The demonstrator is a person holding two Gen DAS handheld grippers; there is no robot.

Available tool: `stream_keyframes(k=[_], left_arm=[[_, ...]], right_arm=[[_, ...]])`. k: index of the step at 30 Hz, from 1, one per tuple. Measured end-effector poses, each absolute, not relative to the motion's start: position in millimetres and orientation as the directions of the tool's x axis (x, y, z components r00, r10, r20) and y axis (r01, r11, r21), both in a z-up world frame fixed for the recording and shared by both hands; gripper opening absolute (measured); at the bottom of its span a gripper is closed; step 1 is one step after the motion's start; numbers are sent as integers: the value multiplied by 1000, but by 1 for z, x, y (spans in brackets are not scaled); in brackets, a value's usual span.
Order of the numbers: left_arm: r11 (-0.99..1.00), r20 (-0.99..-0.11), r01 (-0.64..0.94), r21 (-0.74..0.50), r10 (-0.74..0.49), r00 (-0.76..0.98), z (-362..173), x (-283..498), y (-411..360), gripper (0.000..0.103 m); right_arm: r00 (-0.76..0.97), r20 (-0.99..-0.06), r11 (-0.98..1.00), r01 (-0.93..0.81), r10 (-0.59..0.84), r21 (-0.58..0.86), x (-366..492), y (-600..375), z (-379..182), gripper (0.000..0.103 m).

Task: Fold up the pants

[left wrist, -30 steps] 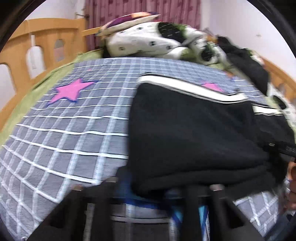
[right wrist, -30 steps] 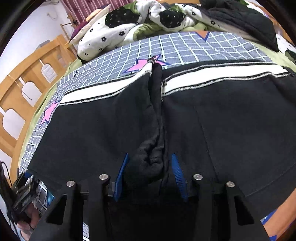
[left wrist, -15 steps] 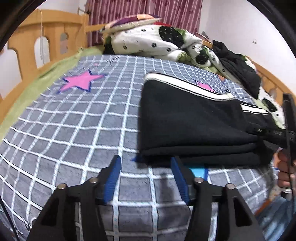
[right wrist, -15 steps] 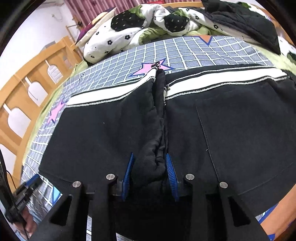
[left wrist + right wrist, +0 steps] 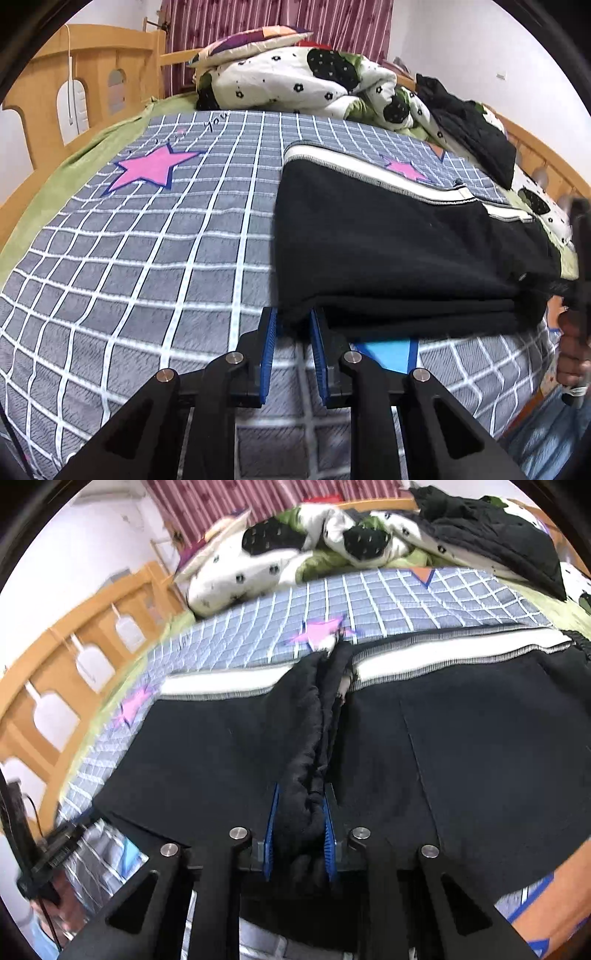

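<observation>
Left claw (image 5: 293, 319) pinches the black pants' (image 5: 388, 251) corner; only the right view shows right claw (image 5: 301, 812) gripping their bunched middle (image 5: 314, 775).

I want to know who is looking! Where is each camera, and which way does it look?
Left wrist: sits on the left tool, low at the bed's edge, looking along the pants toward the bedding pile; a hand shows.
Right wrist: sits on the right tool, looking across the pants; its fingers pinch a fold.
Both share the pants and checked bedspread.
</observation>
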State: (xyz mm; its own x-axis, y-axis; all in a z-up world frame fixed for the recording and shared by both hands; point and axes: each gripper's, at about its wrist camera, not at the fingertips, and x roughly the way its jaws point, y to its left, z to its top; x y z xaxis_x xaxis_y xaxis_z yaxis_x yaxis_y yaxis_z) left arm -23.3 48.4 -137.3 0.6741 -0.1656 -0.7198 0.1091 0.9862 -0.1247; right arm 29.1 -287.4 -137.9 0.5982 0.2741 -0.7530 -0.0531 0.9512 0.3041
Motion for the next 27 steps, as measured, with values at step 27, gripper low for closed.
stream_keyframes(k=[27], left_arm=[[963,-739,52,-263,-236,631,-122,60,47,60]], right_arm=[[737,-676,983,109,18,146,-24,-380,-98,56]])
